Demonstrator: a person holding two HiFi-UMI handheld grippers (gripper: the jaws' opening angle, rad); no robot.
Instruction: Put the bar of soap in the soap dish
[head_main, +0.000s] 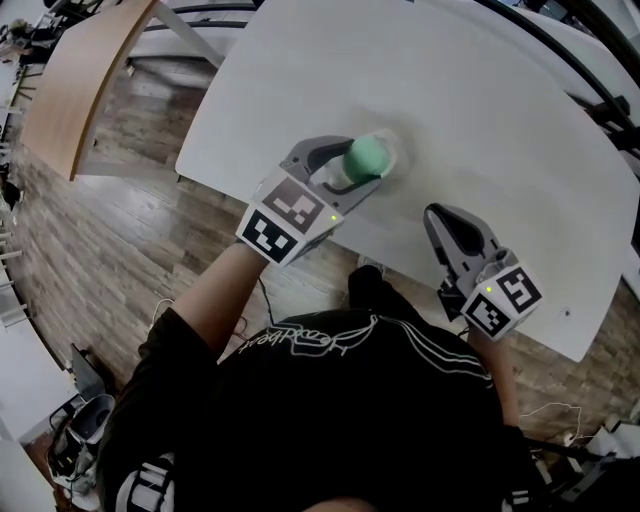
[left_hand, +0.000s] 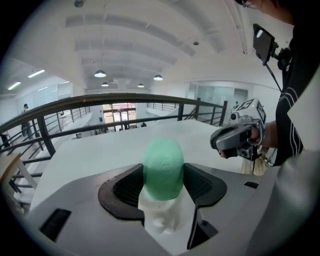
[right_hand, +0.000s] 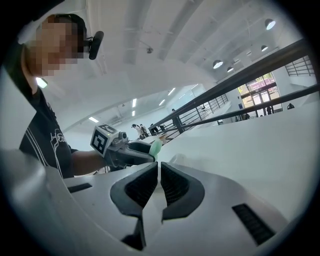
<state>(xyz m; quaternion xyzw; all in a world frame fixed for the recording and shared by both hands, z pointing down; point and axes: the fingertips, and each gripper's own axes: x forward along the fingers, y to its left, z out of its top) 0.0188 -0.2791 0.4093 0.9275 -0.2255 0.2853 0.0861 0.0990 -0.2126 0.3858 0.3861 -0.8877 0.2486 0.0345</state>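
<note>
**Green soap held right at the dish**

The left gripper (left_hand: 162, 184) had its two jaws pressed on the bar of soap (head_main: 366, 156), one jaw on each side. The soap was green and round, and it stood up tall between the dark pads. It was still in the jaws, not lying loose.

The white soap dish (head_main: 393, 151) sat on the white table (head_main: 480, 100), right under and just beside the soap. The bottom of the soap looked very close to the dish. It could not be told if the two touched.

The person's left arm reached forward from a black sleeve, out over the near edge of the table. The left gripper pointed away from the body and a bit to the right.

The right gripper (right_hand: 159, 182) was held low by the near edge of the table, well apart from the soap. It pointed forward across the table top. Its jaws were almost together, with only a thin crack between them and nothing in it.

A wooden floor (head_main: 120, 230) showed beside the table.
</note>
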